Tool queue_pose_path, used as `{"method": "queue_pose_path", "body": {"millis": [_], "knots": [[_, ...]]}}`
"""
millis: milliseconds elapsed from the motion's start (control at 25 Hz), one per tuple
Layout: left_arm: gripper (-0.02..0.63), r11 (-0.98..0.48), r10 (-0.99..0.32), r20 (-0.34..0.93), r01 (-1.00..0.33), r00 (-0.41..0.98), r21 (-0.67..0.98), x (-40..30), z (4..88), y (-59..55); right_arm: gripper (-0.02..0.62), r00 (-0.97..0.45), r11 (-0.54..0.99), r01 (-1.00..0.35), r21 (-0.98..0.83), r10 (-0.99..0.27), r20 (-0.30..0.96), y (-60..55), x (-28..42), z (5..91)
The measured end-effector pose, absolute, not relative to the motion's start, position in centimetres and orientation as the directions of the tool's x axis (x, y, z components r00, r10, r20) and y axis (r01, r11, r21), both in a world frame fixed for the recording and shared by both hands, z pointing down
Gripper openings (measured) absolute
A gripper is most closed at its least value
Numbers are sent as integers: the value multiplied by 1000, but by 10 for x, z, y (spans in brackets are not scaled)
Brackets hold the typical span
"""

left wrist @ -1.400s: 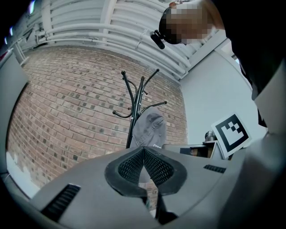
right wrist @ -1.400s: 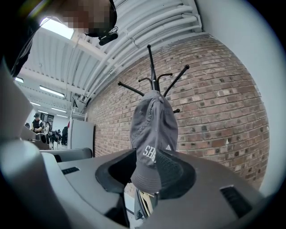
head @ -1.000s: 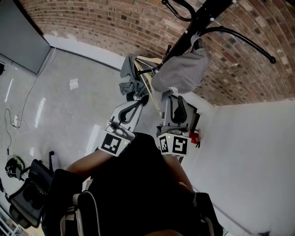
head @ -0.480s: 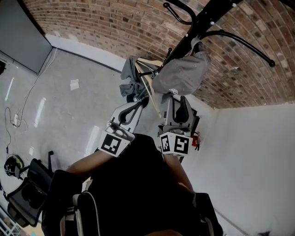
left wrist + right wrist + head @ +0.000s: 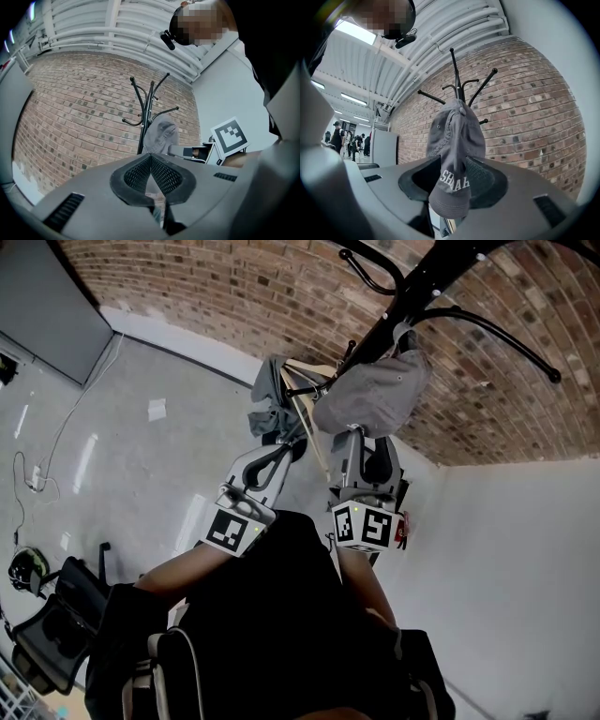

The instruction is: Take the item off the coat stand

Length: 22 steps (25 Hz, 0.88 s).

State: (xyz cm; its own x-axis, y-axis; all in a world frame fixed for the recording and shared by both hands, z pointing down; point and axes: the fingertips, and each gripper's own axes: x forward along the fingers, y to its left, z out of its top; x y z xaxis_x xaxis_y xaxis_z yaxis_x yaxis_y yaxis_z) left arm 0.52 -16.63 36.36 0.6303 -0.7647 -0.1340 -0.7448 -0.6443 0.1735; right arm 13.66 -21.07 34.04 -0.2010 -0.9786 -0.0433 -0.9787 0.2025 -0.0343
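A grey cap hangs from a hook of the black coat stand, which stands against a brick wall. My right gripper is just below the cap, and its jaws are open. In the right gripper view the cap's brim hangs between the wide-apart pads, and the stand rises behind it. My left gripper is beside it to the left, shut with nothing in it. In the left gripper view its pads meet, and the cap is farther off.
A second grey garment and pale wooden sticks hang lower on the stand, above my left gripper. A black chair stands at the lower left. Cables lie on the grey floor. A white wall is on the right.
My right gripper has shifted slightly right and closer under the cap. My left gripper has stayed where it was.
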Motion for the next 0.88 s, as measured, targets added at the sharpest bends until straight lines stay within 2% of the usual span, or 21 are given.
{"method": "queue_pose_path", "body": {"millis": [600, 640, 680, 720, 880], "knots": [[18, -580, -815, -134, -794, 564, 183, -12, 355, -172, 151, -182, 187, -980, -73, -981, -64, -226, 145, 332], [18, -578, -816, -138, -795, 561, 184, -13, 352, -172, 134, -170, 175, -982, -72, -983, -74, -224, 146, 331], [18, -576, -818, -139, -797, 559, 185, -13, 350, -172, 71, -162, 168, -983, -67, -983, -81, -222, 148, 329], [18, -574, -819, -137, -798, 558, 184, -13, 349, -172, 50, -159, 165, -984, -62, -983, -87, -221, 148, 327], [18, -575, -818, -129, -798, 561, 180, -11, 352, -171, 34, -185, 192, -979, -63, -977, -107, -219, 146, 322]]}}
